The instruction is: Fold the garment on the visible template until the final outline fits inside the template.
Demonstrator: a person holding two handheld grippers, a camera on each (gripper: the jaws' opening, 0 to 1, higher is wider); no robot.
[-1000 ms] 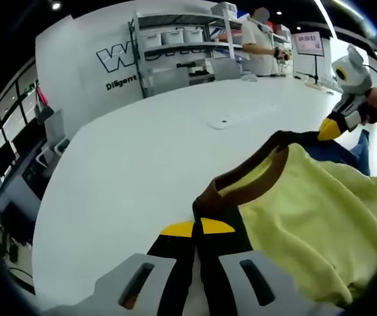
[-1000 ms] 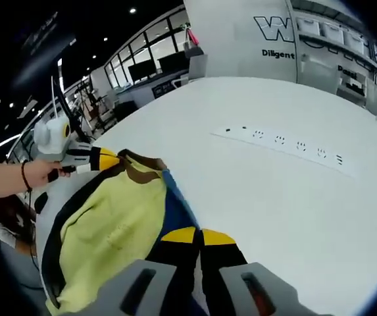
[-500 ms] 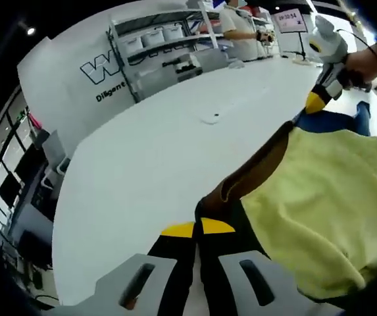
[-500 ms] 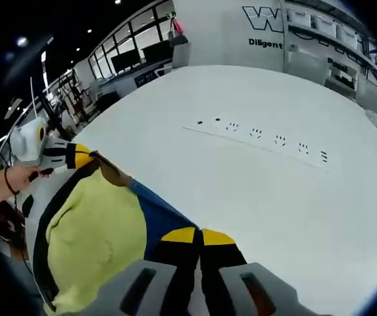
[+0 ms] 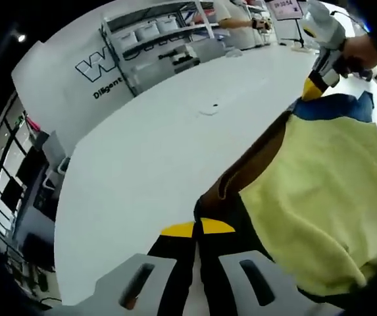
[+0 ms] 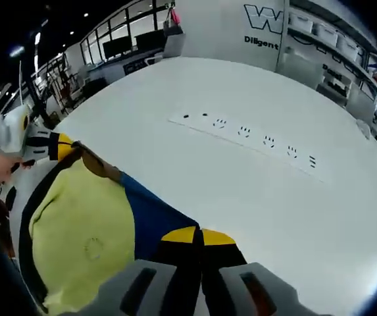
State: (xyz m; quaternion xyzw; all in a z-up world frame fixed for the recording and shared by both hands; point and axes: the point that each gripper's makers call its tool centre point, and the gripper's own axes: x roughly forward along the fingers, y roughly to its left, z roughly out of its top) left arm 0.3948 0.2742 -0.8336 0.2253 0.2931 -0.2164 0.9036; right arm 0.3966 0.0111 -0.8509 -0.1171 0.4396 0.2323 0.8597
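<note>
A: Any writing? Start at the left.

B: In the left gripper view the wall (image 5: 63, 72) carries a big "W" and below it "Diligent", cut off. The right gripper view has the same letters on the wall at top right.

A: What differs between the views?

B: The left gripper view has shelves (image 5: 155, 39) with bins and a person (image 5: 231, 23) at the far end. The right gripper view has a socket strip (image 6: 251, 135) set flush in the table (image 6: 293, 210), plus dark windows with monitors at top left.

A: The garment?

B: One shirt (image 5: 320, 197), yellow with a brown collar, black edge and blue panel, stretched above the white table between two grippers.

A: Their state?

B: The left gripper (image 5: 197, 228) is clamped on the shirt's black edge beside the collar. The right gripper (image 6: 198, 236) is clenched on the blue part.
</note>
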